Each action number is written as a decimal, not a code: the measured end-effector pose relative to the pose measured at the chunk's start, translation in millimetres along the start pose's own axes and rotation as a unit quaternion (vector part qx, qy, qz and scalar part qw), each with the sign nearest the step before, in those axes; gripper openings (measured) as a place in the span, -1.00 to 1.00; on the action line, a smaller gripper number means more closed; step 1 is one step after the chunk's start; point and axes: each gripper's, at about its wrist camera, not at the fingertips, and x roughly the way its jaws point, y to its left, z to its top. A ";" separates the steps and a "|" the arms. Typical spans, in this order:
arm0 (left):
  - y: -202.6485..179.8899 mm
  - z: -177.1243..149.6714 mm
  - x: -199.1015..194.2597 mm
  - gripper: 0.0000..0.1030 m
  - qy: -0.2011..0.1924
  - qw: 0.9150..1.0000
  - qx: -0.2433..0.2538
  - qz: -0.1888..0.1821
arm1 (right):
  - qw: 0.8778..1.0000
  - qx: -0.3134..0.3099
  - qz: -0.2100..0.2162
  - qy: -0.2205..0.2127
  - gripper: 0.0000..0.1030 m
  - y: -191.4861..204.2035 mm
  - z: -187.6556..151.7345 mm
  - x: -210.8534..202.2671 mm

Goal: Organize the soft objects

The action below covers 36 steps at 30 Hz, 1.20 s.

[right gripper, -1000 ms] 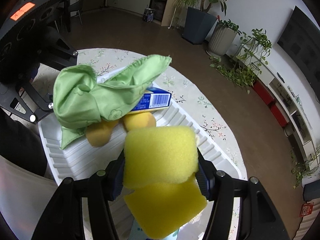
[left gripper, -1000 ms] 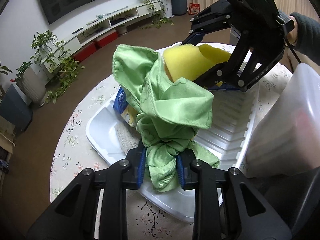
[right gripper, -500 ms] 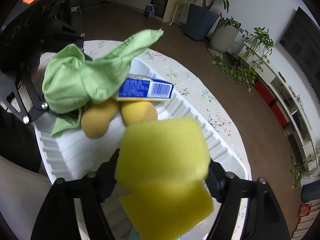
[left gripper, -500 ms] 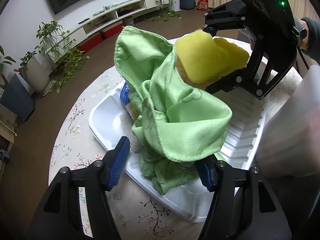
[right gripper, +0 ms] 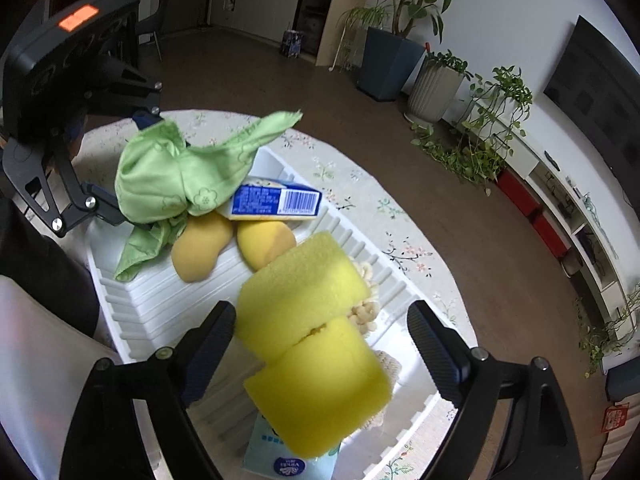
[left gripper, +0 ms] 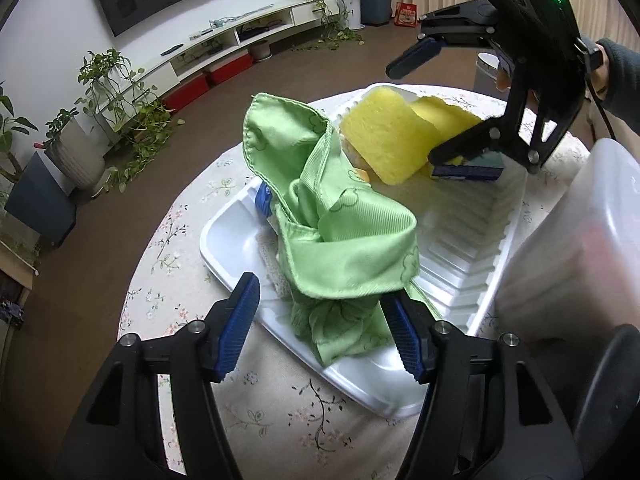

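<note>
Left wrist view: the crumpled green microfibre cloth (left gripper: 340, 216) is draped over the left end of the white ribbed plastic tray (left gripper: 224, 248) on the tabletop. It was pinched a second ago; the left claw (left gripper: 324, 328) is now half open and free of it. The folded yellow foam sponge (right gripper: 308, 340) is lowered to the right end; the right claw (right gripper: 320, 344) has just been opening, with the sponge loose between its jaws.
</note>
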 end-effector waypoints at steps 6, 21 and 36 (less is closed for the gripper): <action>-7.5 -6.8 -8.0 0.18 -0.001 1.000 0.013 -0.007 | 1.000 0.004 0.000 -0.010 0.74 -2.5 0.8 -5.7; 17.7 -8.3 -37.6 0.18 -0.023 0.999 -0.029 0.032 | 0.999 0.039 -0.009 -0.035 0.74 -13.4 -3.4 -35.6; -15.2 -59.8 -143.1 0.30 -0.063 0.982 -0.134 0.118 | 0.982 0.153 -0.049 -0.096 0.76 5.4 -70.9 -153.2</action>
